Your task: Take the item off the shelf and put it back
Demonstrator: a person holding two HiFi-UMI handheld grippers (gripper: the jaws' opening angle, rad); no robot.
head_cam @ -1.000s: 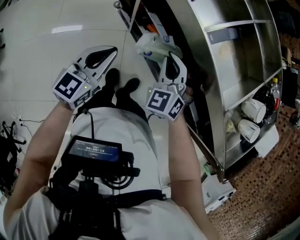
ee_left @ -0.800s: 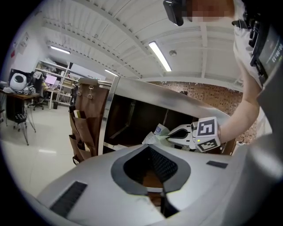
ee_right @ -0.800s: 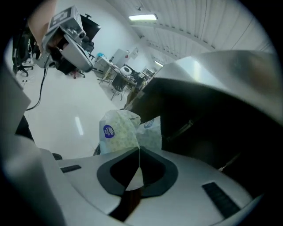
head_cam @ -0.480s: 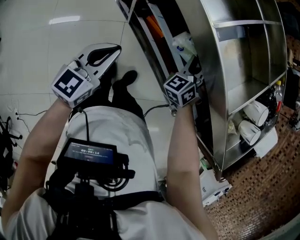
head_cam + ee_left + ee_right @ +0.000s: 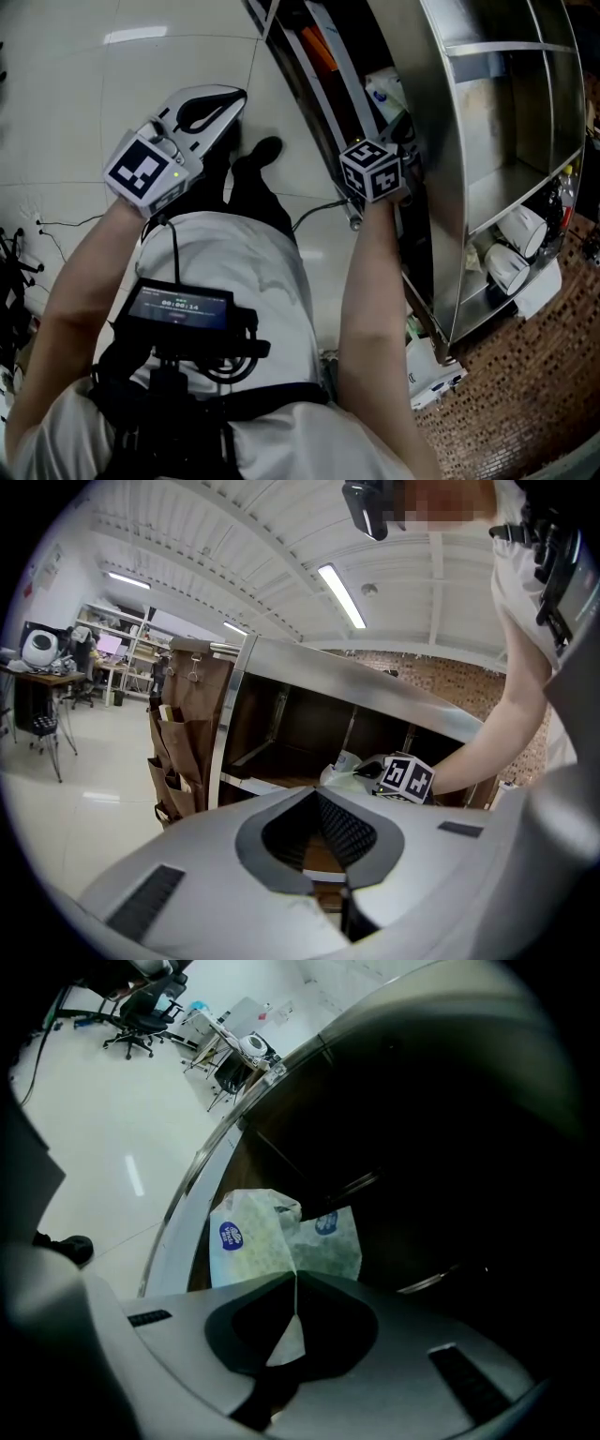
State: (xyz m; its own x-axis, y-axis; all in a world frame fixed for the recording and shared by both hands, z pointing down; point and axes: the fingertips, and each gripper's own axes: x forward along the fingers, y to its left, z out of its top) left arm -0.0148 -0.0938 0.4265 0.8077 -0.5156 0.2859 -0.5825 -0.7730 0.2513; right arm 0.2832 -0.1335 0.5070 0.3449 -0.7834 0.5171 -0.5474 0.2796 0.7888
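The right gripper (image 5: 295,1275) is clenching a thin flap of the crinkly pale-green plastic packet (image 5: 246,1239), which is sitting at twelve o'clock of its jaws inside the dark steel shelf (image 5: 180,1211), while the left gripper (image 5: 316,791), smooth grey jaws together, is hovering empty.
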